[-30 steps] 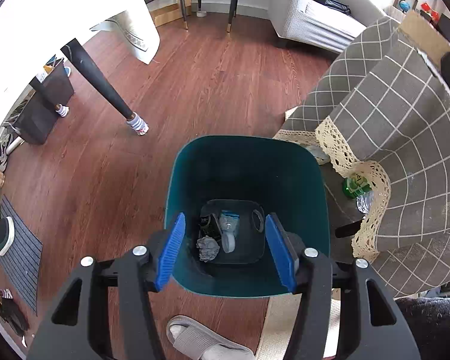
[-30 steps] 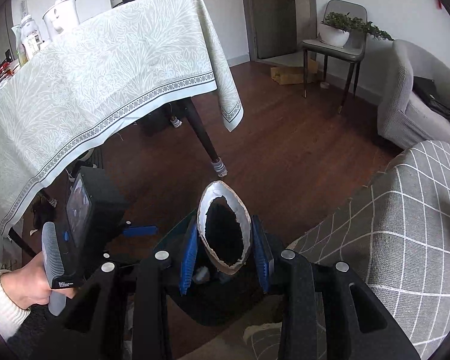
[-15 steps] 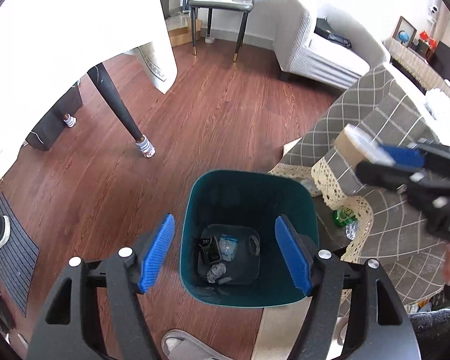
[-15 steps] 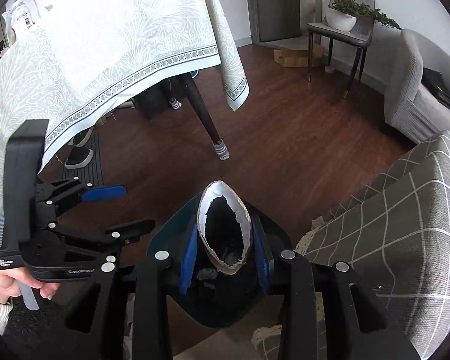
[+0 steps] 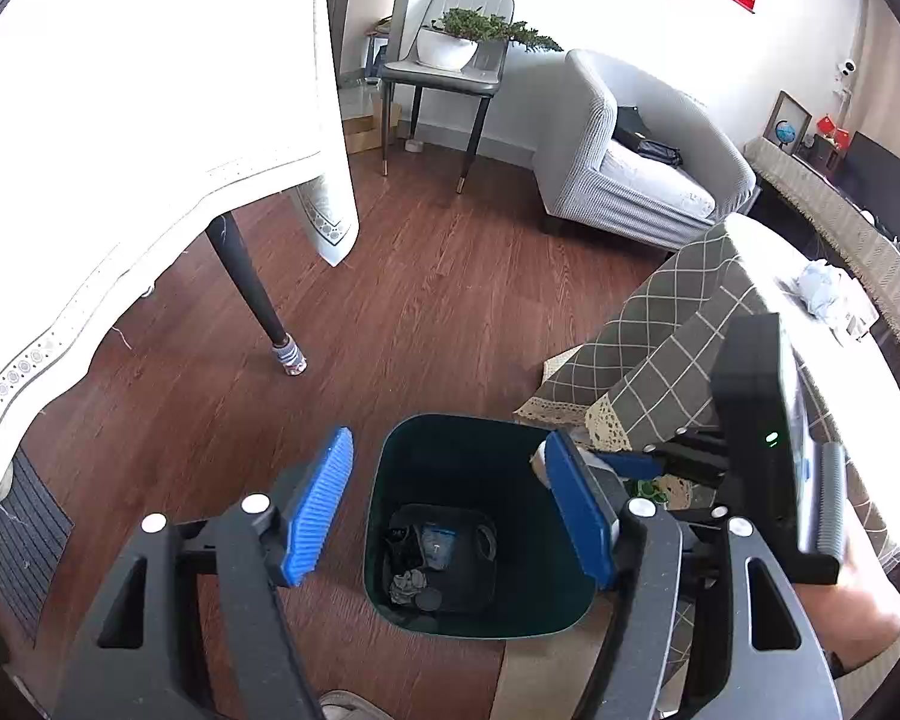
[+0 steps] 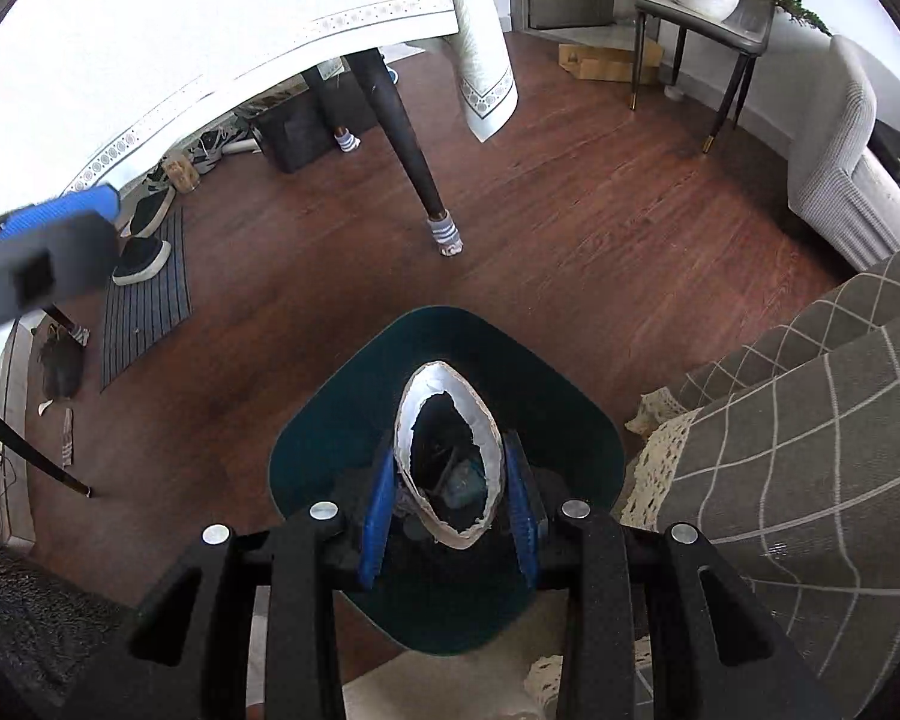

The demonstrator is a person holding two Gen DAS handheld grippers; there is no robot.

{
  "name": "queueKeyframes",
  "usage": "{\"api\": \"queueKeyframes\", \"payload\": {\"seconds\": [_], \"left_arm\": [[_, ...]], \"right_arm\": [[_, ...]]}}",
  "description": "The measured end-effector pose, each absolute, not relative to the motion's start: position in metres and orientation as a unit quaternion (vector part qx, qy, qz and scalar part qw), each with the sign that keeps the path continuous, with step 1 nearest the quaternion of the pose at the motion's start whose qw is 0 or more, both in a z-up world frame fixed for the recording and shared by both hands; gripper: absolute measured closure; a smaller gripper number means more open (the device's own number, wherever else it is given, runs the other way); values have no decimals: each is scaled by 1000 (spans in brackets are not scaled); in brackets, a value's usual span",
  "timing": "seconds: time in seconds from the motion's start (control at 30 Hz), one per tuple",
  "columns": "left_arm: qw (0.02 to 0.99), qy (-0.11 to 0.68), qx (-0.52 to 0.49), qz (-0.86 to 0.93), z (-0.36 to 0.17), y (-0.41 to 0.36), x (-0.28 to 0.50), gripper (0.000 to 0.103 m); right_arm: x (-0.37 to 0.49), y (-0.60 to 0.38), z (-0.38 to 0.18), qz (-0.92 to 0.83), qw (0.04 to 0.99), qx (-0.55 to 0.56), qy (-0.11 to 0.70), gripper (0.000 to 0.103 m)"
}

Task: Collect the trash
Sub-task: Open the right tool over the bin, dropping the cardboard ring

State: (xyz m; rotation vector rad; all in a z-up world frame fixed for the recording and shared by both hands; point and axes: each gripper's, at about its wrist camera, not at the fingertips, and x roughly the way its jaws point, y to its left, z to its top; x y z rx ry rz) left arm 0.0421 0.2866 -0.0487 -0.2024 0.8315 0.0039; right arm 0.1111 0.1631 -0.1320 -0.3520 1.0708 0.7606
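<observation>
A dark teal trash bin stands on the wood floor with wrappers and crumpled paper at its bottom. My left gripper hovers above the bin; its jaws are closing with nothing between them. My right gripper is shut on a squashed cardboard tube with a torn silver-white rim, held just over the bin's mouth. In the left wrist view the tube's tan end peeks out at the bin's right rim. One blue finger of the left gripper shows at the right wrist view's left edge.
A table with a white cloth and a dark leg stands left. A grey checked cloth covers furniture right of the bin, with crumpled tissue on top and a green bottle underneath. Armchair, chair with plant, shoe mat.
The left gripper rose away from the bin and tilted up, its jaws widening then narrowing. The right gripper sank with the tube from beside the table down over the bin's mouth.
</observation>
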Motion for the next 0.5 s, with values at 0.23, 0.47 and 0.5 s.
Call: {"api": "queueKeyframes", "payload": {"seconds": [0.23,0.47,0.5], "left_arm": [[920,381,-89,-13,-29,281,36,47],[924,368,-101,-29,-14,278,29,64],[926,362,-104,-32,-10,277,27,64]], "right_arm": [[104,176,-160,346,758,-199,516,68],[101,178,-188,335,740,-217,542,68],[99,179,-190,334,739,-220,542,67]]}}
